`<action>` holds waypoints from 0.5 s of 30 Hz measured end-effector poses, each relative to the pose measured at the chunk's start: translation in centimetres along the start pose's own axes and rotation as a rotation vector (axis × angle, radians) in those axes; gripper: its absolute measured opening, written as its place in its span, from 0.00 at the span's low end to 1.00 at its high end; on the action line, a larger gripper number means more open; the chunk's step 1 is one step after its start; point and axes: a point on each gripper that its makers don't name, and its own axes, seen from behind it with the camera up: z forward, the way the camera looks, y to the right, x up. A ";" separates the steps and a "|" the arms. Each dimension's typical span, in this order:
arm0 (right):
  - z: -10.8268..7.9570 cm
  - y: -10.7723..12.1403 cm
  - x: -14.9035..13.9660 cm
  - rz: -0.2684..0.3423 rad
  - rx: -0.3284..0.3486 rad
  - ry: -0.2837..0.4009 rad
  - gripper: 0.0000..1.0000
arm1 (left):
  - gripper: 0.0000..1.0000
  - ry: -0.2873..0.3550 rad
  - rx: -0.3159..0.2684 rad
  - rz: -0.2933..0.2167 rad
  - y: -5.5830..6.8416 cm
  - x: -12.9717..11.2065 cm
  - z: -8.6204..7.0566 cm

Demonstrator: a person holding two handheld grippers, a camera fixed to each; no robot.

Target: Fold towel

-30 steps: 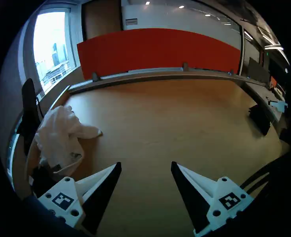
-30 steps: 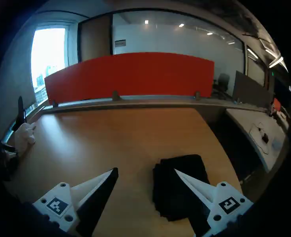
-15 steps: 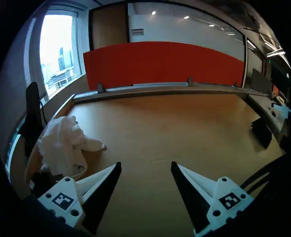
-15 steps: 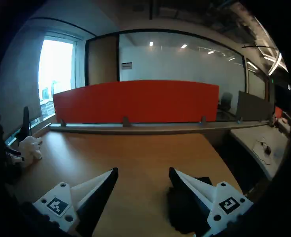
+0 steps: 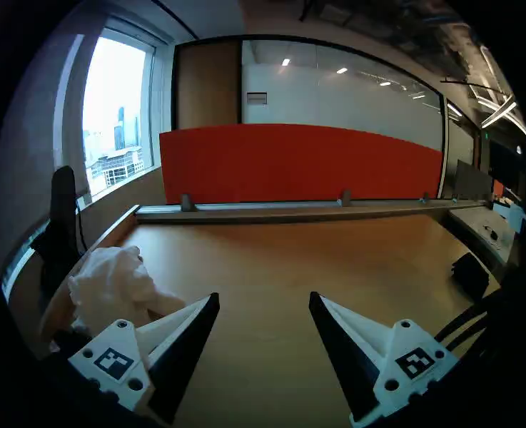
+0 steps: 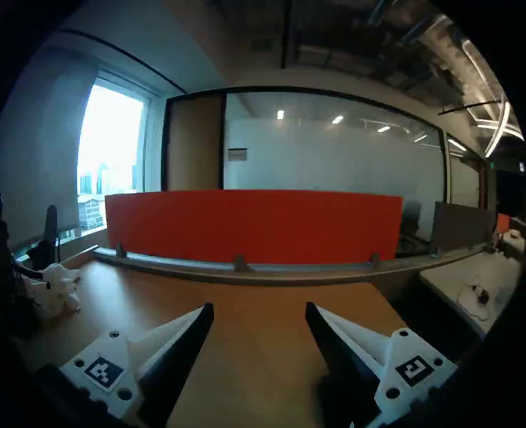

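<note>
The folding has not yet begun, I judge: the white towel [image 5: 113, 285] lies crumpled on the desk [image 5: 298, 264], just beside the left-hand finger of the left gripper [image 5: 263, 296]. The fingers of the left gripper and the right gripper [image 6: 258, 307] are spread wide, holding and touching nothing.
</note>
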 end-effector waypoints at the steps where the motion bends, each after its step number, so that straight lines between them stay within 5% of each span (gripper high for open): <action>1: 0.1 -0.2 0.2 0.004 -0.004 0.006 1.00 | 0.93 0.014 0.003 -0.001 -0.1 0.4 0.0; 15: 0.3 -3.0 2.5 0.047 -0.001 0.069 1.00 | 0.93 0.127 0.028 0.000 -1.2 3.6 -0.2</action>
